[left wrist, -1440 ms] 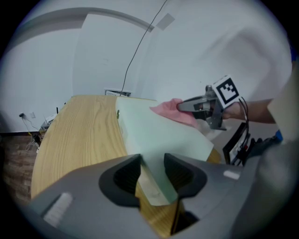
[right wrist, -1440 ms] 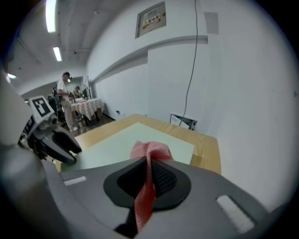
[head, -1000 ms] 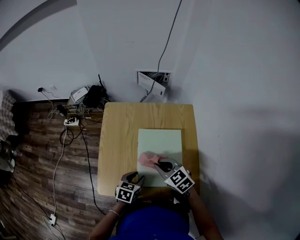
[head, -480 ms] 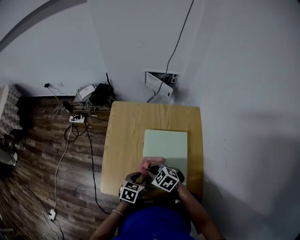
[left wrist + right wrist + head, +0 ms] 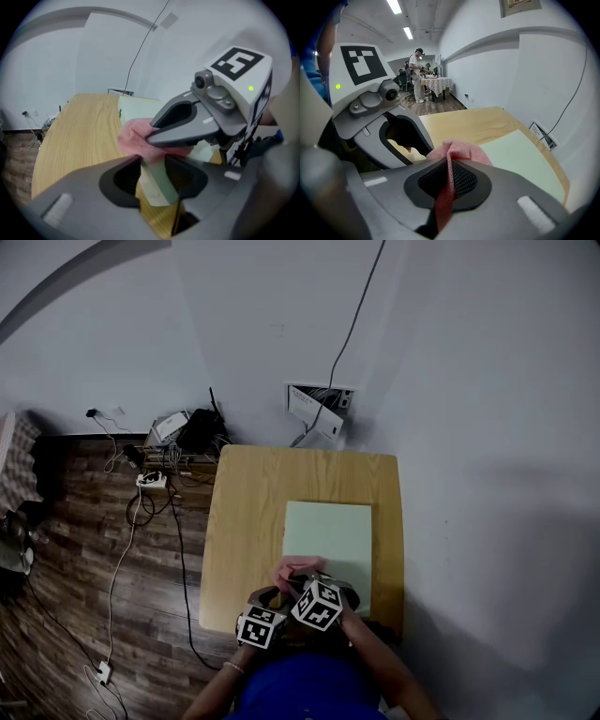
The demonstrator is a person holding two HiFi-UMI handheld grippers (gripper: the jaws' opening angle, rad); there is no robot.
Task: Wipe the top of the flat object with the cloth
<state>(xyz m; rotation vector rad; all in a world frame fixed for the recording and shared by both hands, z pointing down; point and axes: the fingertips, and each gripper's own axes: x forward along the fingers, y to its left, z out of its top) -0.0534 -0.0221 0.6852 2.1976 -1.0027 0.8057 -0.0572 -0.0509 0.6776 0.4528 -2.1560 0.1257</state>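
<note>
Me: Right gripper has slid left along the near edge since a second ago; it now sits just beside my left gripper.
Reviewer: Jaws?
Me: Right jaws are clamped on the pink cloth, which is bunched up and down on the near-left corner. Left jaws are pinched on the near edge of the flat object, steadying it.
Reviewer: Risks?
Me: It's crowded. A stroke from here could knock the left gripper. The pinch on that thin edge looks shallow, so a hard push may slide the pale green sheet over the smooth wood. A wadded cloth also means little contact, so I'd expect streaks. Most of the top looks not yet wiped.
Reviewer: Surroundings?
Me: Light wooden desk against a white wall, with a wall panel and a cable running up from it. Dark plank floor on the left with loose cords. A person stands far off.
</note>
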